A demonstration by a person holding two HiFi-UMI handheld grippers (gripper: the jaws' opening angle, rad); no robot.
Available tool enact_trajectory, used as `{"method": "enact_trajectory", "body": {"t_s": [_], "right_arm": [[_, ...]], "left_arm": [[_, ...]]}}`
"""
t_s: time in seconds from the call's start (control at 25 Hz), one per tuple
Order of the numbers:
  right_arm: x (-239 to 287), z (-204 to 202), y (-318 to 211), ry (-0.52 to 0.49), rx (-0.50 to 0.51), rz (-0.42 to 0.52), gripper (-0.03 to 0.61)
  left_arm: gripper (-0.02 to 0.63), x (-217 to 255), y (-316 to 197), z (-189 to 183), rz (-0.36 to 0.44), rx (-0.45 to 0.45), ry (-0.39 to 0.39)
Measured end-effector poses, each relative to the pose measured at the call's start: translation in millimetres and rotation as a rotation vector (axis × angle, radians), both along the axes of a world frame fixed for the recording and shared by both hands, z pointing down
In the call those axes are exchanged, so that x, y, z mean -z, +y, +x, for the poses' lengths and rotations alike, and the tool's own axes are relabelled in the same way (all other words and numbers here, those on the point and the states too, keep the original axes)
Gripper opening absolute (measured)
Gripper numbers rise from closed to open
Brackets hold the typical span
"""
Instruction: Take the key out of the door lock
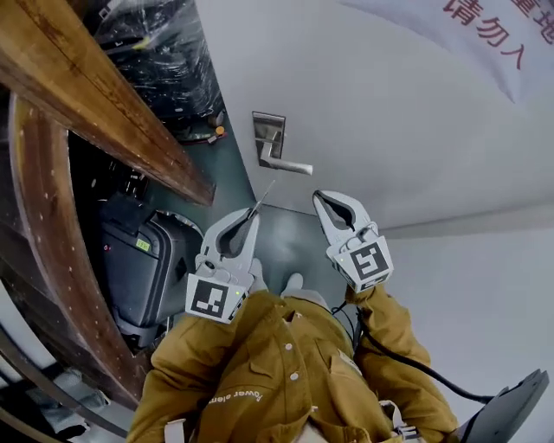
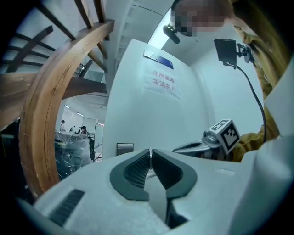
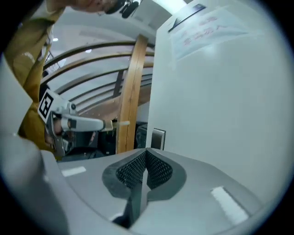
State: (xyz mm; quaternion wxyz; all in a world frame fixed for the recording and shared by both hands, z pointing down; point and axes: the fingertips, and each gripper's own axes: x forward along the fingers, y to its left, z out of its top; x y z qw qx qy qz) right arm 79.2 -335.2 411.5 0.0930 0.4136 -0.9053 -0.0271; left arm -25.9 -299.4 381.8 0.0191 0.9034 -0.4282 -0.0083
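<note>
The white door (image 1: 389, 112) carries a metal lock plate (image 1: 268, 134) with a lever handle (image 1: 290, 166). My left gripper (image 1: 254, 212) is shut on a thin key (image 1: 263, 196), which sticks out past its tips toward the handle and is apart from the door. In the right gripper view the same key (image 3: 120, 123) shows as a pale stub at the left gripper's tip. My right gripper (image 1: 318, 196) hangs beside it, just below the handle's end, shut with nothing between its pads. The lock plate (image 3: 158, 138) is straight ahead of those jaws.
A curved wooden railing (image 1: 52, 199) and beam (image 1: 112, 112) stand close on the left. Behind them sits a dark case (image 1: 143, 260). A notice with red print (image 1: 493, 26) is stuck on the door. A black cable (image 1: 415, 363) trails from my right sleeve.
</note>
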Motion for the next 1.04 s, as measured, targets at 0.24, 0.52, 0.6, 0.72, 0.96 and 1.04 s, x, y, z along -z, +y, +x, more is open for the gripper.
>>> {"method": "enact_trajectory", "body": {"t_s": [0.24, 0.52, 0.6, 0.72, 0.96, 1.04], "right_arm": [[-3.3, 40.2, 53.8, -0.198, -0.161, -0.103, 0.005], [-4.2, 50.8, 65.3, -0.258, -0.227, -0.107, 0.005], [-2.1, 51.1, 66.0, -0.250, -0.230, -0.101, 0.005], [1.0, 53.5, 67.7, -0.243, -0.236, -0.092, 0.005], [2.1, 53.3, 66.6, -0.241, -0.237, -0.087, 0.005], [2.5, 52.8, 65.8, -0.241, -0.237, -0.086, 0.005]], "left_arm": [[0.020, -30.7, 24.9, 24.3, -0.069, -0.043, -0.024], [0.020, -30.4, 29.8, 50.3, -0.085, -0.078, 0.008], [0.020, -35.7, 32.7, 52.2, -0.096, -0.101, -0.022], [0.020, -40.2, 34.0, 53.9, -0.111, -0.115, -0.037], [0.020, -38.1, 34.5, 54.4, -0.105, -0.120, -0.038], [0.020, -41.0, 34.5, 53.4, -0.121, -0.115, -0.071]]}}
